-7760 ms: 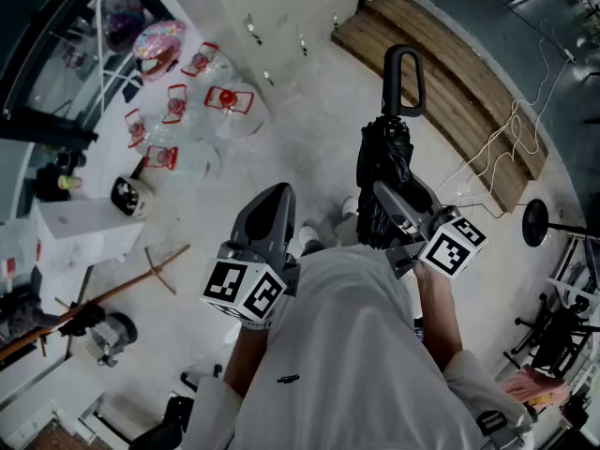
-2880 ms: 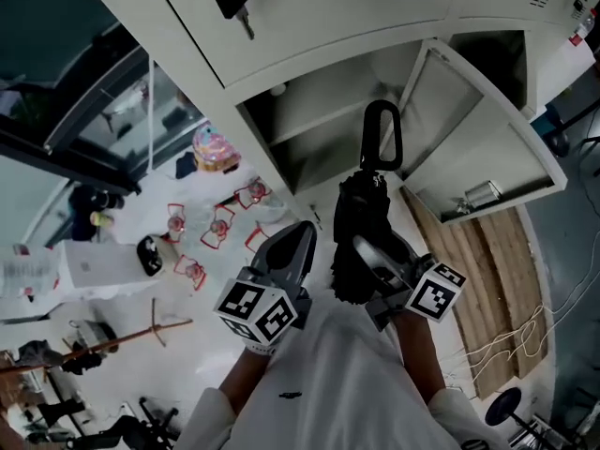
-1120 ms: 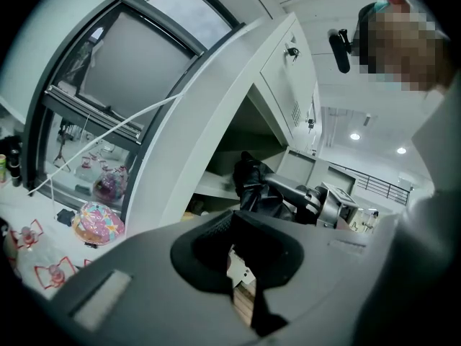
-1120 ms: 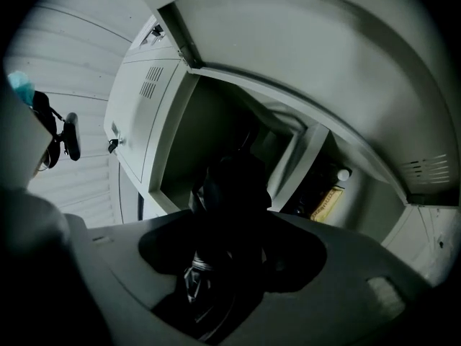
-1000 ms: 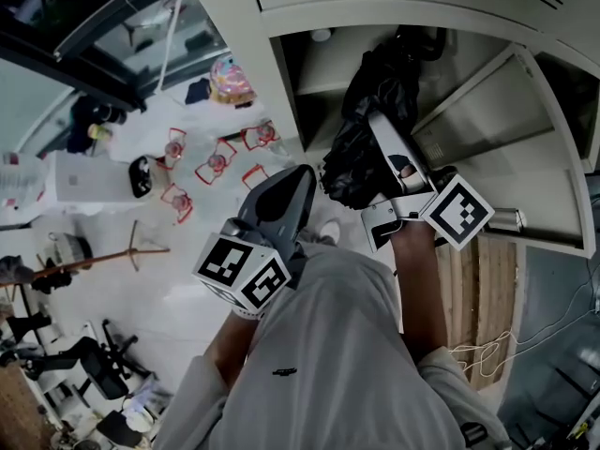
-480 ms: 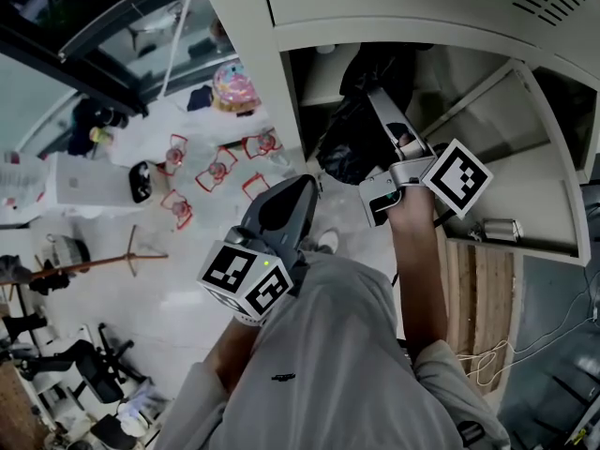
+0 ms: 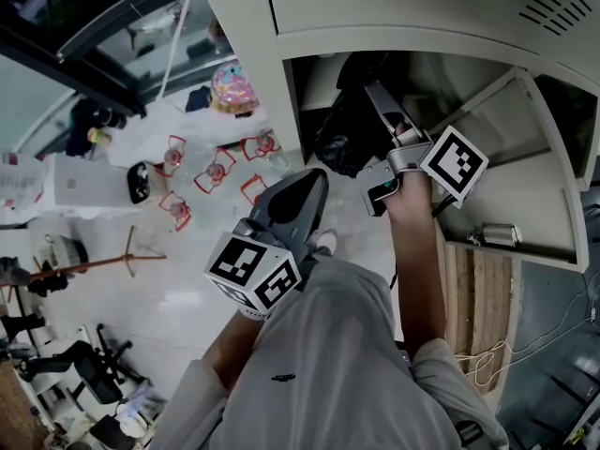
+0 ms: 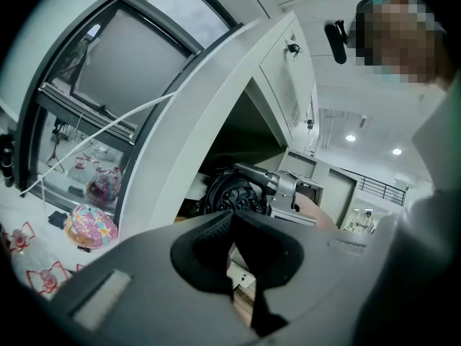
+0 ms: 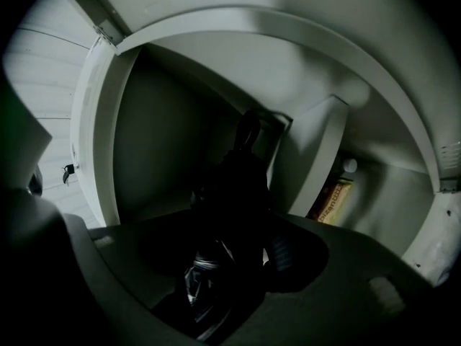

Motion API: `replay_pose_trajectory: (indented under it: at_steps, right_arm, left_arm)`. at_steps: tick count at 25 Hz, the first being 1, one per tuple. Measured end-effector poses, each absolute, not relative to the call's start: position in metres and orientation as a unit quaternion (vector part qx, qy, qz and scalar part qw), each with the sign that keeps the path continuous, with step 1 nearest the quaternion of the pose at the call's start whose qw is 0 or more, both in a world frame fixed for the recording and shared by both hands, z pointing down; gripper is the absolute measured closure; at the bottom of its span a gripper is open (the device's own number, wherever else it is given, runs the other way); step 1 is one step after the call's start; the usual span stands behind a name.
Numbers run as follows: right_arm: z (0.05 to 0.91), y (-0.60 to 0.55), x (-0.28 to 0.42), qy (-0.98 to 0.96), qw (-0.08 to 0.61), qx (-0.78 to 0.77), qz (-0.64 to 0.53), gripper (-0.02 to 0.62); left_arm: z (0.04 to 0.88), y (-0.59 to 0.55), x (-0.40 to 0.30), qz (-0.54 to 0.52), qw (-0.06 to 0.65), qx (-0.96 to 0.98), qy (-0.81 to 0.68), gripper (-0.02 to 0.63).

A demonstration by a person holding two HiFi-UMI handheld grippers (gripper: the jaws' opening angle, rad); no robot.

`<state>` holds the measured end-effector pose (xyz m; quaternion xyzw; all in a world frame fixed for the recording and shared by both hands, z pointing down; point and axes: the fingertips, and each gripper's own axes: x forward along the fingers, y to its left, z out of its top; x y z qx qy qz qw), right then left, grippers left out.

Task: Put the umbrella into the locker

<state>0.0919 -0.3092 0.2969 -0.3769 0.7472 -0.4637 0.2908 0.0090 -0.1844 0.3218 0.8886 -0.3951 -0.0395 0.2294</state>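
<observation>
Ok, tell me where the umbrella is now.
In the head view the umbrella is upper centre, clamped in the right gripper and partly inside the open locker compartment.

From my end this reads as the locker corner of an indoor workspace or studio, not a home. A bank of pale metal lockers point(image 7: 394, 7) with vent slots point(image 7: 553, 3) fills the top of the head view, one door point(image 7: 525, 167) swung open. Beside it a dark-framed glass partition point(image 7: 112, 36) stands over a pale hard floor point(image 7: 178, 289). I see black equipment stands point(image 7: 56, 373), a loose cable point(image 7: 497, 359) on wooden slats point(image 7: 478, 298), and recessed ceiling lights point(image 8: 351, 138) farther off.
</observation>
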Motion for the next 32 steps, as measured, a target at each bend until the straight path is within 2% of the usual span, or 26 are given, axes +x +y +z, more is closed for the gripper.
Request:
replay_pose_trajectory:
  at_steps: [15,17,19,22,32]
  right_arm:
    - [0.298,-0.339,0.091,0.701,0.306,-0.416,-0.493,0.328]
    - [0.294,-0.343,0.09,0.692,0.314,-0.417,-0.499,0.307]
    - [0.29,-0.348,0.093,0.682,0.328,-0.419,-0.501,0.259]
    - [0.281,-0.352,0.098,0.681,0.342,-0.433,-0.482,0.261]
    - [0.272,-0.344,0.093,0.71,0.322,-0.462,-0.422,0.262]
  left_arm:
    - [0.322,-0.187,0.0,-0.033,0.238,0.882,-0.405,0.591]
    - [0.322,-0.187,-0.001,-0.037,0.237,0.882,-0.406,0.591]
    - [0.322,-0.187,-0.001,-0.04,0.236,0.881,-0.407,0.591]
    - [0.322,-0.186,-0.002,-0.043,0.234,0.882,-0.406,0.591]
    - [0.322,-0.184,0.002,-0.041,0.238,0.887,-0.394,0.591]
